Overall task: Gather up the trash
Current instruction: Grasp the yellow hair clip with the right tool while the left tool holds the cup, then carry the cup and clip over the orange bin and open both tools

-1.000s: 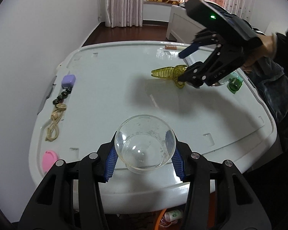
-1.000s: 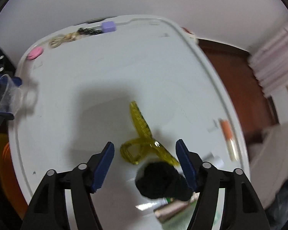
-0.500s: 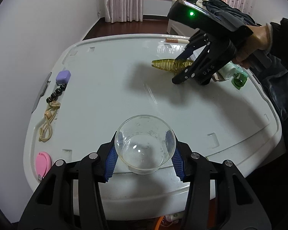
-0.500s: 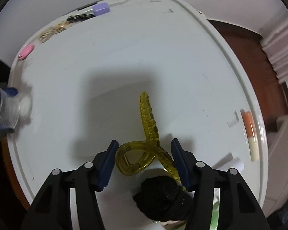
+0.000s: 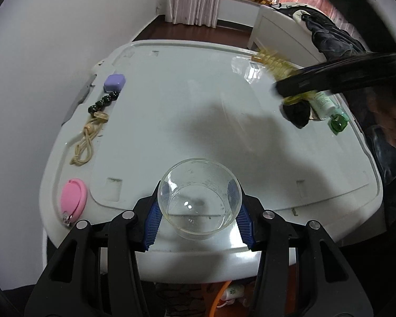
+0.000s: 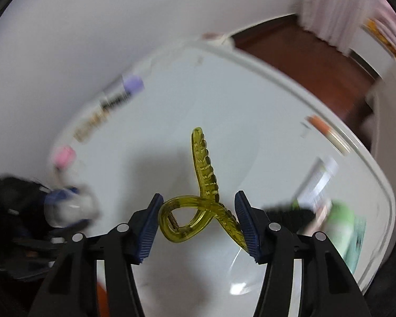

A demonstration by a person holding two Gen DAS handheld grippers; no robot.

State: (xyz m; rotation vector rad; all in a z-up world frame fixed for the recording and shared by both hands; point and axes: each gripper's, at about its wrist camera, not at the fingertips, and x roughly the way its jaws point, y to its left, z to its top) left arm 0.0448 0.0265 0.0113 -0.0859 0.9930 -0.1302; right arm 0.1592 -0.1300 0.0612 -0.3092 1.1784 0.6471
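Note:
A clear plastic cup [image 5: 198, 211] sits upright between the blue pads of my left gripper [image 5: 199, 206], which is shut on it over the near edge of the white table [image 5: 171, 121]. My right gripper [image 6: 198, 222] is shut on a translucent yellow hair clip [image 6: 203, 163]. One pad presses the clip's spring loop and the other its toothed arm, and the clip hangs above the table. In the left wrist view the right gripper [image 5: 330, 76] is a dark blur at the far right with the yellow clip [image 5: 274, 63] sticking out of it.
Along the table's left edge lie a purple case [image 5: 114, 82], black beads [image 5: 103, 103], a beige cord [image 5: 87, 142] and a pink case [image 5: 74, 198]. At the right lie a black scrunchie [image 5: 297, 112] and a green-capped tube [image 5: 327, 105]. A person's hand [image 5: 393, 121] is at far right.
My right gripper closed on the yellow clip, then rose with it and rolled, leaving the black scrunchie on the table. The left gripper shifted slightly with the cup still in it.

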